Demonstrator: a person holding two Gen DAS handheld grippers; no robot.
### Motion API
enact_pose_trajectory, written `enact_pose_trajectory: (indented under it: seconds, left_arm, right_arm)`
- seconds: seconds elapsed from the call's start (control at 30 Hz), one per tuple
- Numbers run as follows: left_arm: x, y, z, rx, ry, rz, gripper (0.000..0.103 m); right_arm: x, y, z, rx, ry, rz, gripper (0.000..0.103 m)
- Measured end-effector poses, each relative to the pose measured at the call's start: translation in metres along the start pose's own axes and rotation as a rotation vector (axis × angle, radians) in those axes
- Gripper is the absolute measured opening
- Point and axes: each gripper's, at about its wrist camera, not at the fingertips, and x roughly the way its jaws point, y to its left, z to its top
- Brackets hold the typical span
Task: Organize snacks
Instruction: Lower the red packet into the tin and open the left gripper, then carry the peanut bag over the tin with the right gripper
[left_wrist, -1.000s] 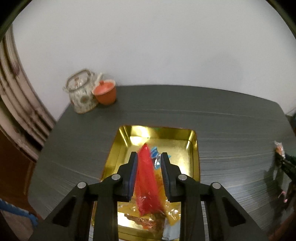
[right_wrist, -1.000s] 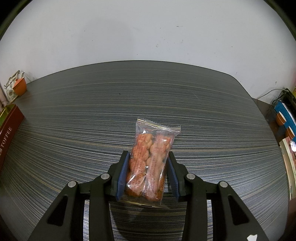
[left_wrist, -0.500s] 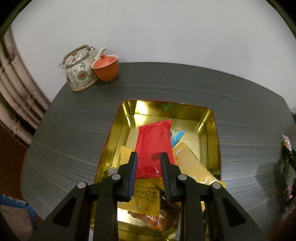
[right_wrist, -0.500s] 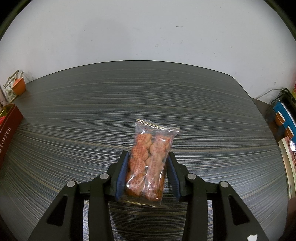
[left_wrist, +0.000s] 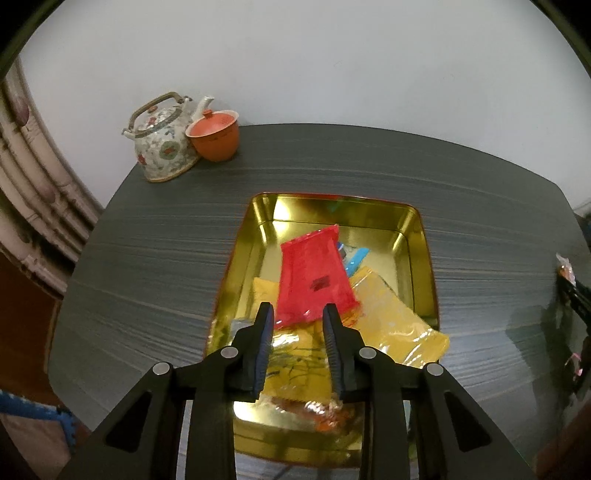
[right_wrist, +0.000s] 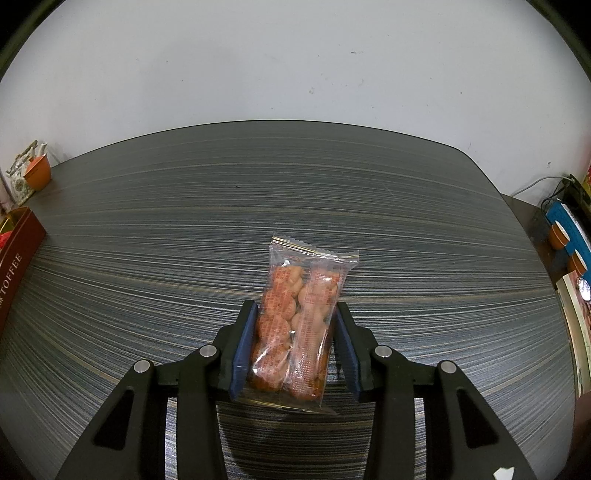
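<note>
A dark grey striped table (right_wrist: 332, 192) stands against a plain white wall (right_wrist: 295, 62). The left gripper (left_wrist: 297, 314) hangs above a shiny gold tin (left_wrist: 421, 258) and points down into it. Its two fingers are a little way apart and nothing is between them. A red packet (left_wrist: 314, 277) lies flat in the tin, just past the fingertips, on top of some yellow packets (left_wrist: 395, 314). A bit of blue wrapper (left_wrist: 356, 256) peeks out beside the red one. One yellow packet sticks out over the tin's right edge. A clear packet with brown snacks (left_wrist: 314, 410) lies at the near end of the tin, under the gripper. At the far left corner of the table sit a flowery teapot (left_wrist: 162, 147) and an orange cup with a lid (left_wrist: 214, 136), touching each other. The right gripper (right_wrist: 295, 314) is low over the bare table, well away from the tin, and it points straight across the table. Its fingers squeeze the sides of a clear bag of orange twisted snacks (right_wrist: 299, 314). The top half of the bag sticks out past the fingertips. A dark red box with the word TOFFEE (right_wrist: 18, 266) shows at the far left edge.
</note>
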Motion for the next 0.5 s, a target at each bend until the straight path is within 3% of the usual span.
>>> enact_pose_trajectory:
  seconds: [0.1, 0.23, 0.4, 0.5]
  left_arm:
    - [-0.008, 0.012, -0.004, -0.025, -0.009, -0.006, 0.035]
    - [-0.021, 0.027, -0.01, -0.056, -0.026, -0.017, 0.051]
    - [-0.033, 0.041, -0.019, -0.063, -0.049, -0.003, 0.056]
    - [-0.036, 0.051, -0.027, -0.076, -0.052, 0.01, 0.066]
  right_arm:
    - [0.0, -0.002, 0.0, 0.004, 0.0, 0.003, 0.039]
    - [0.001, -0.005, -0.001, 0.006, 0.0, 0.002, 0.039]
    - [0.001, -0.008, -0.001, 0.006, 0.0, 0.001, 0.039]
    - [0.001, -0.007, -0.001, 0.006, -0.001, -0.001, 0.038]
